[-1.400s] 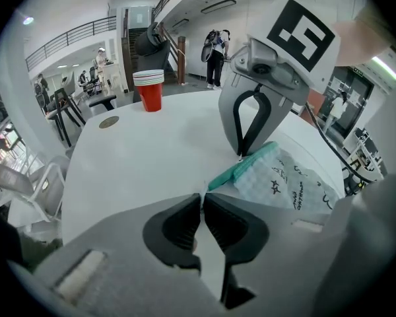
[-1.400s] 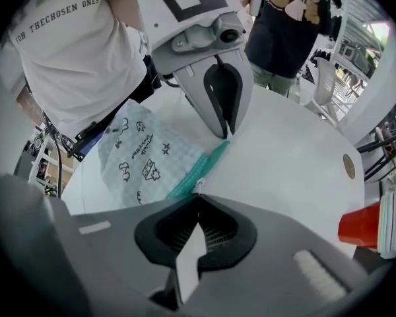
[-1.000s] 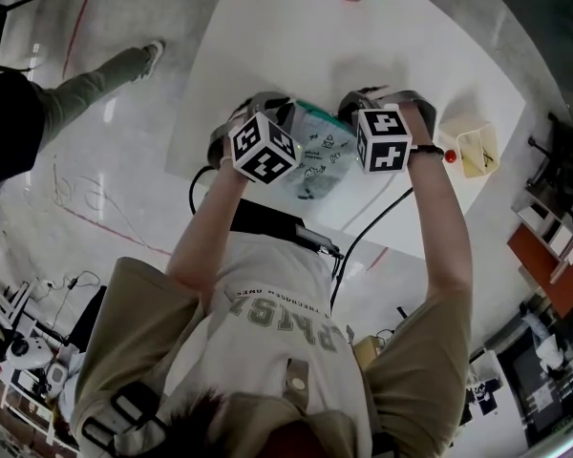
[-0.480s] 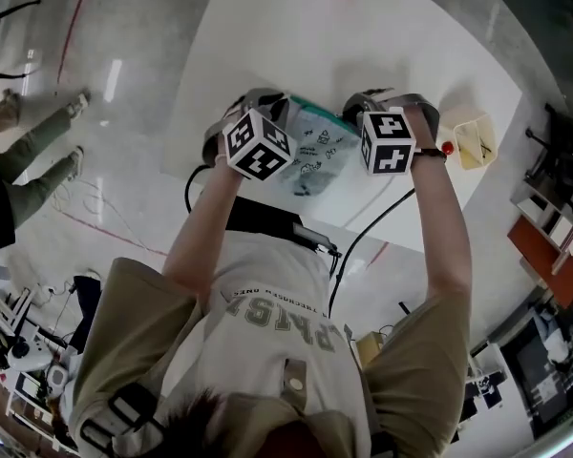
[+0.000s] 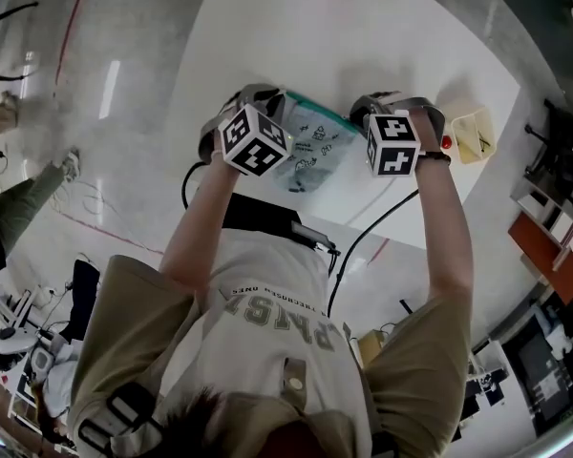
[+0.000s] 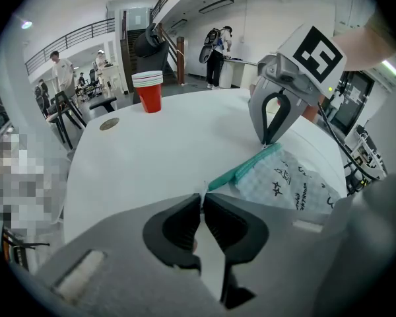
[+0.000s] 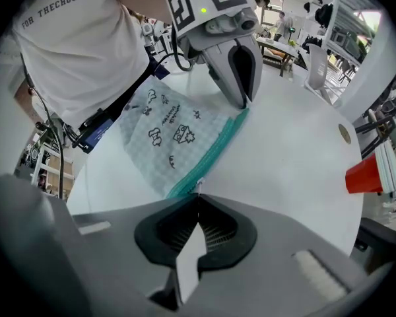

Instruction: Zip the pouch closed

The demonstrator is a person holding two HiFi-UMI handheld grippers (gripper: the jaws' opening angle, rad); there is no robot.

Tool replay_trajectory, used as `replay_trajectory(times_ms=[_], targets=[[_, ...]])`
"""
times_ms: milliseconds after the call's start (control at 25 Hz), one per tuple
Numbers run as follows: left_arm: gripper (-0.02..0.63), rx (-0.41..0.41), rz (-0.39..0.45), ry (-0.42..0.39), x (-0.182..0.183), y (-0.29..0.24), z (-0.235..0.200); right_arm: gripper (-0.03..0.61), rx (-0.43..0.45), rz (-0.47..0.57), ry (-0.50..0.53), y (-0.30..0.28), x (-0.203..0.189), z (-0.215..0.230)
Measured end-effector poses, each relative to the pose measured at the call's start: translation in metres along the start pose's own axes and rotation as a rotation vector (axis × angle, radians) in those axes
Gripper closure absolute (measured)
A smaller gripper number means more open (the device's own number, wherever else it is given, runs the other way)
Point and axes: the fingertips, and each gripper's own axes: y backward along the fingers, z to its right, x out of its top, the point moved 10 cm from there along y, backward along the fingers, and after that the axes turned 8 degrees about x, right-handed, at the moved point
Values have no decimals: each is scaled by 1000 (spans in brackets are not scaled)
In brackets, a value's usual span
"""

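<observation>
My left gripper (image 6: pixel 202 200) clamps one end of the pouch (image 7: pixel 171 134) and my right gripper (image 7: pixel 198 202) pinches its zip pull (image 7: pixel 197 190). The pouch lies on the white table (image 5: pixel 267 27). There's a red cup (image 6: pixel 149 96) further off and glossy floor (image 5: pixel 124 160) below.

Left tongs (image 6: pixel 202 202) tight on teal zipper end of pouch (image 6: pixel 287 180)

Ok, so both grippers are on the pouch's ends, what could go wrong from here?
1. The right gripper pinches what looks like the zip pull with only its tips, so it could slip off.
2. The left gripper likewise holds just the very end of the pouch. If that lets go, the pouch may drag across the table rather than zip.
</observation>
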Motion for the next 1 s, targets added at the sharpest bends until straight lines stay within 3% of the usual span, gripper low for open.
replay_trajectory(times_ms=[360, 760, 1000], targets=[[580, 10, -5, 3, 0, -2, 1, 577, 4, -22, -25, -3, -17, -14], [580, 14, -9, 14, 1, -4, 1, 577, -17, 32, -92, -4, -25, -17], [579, 22, -15, -24, 2, -3, 3, 575, -30, 35, -110, -5, -24, -18]])
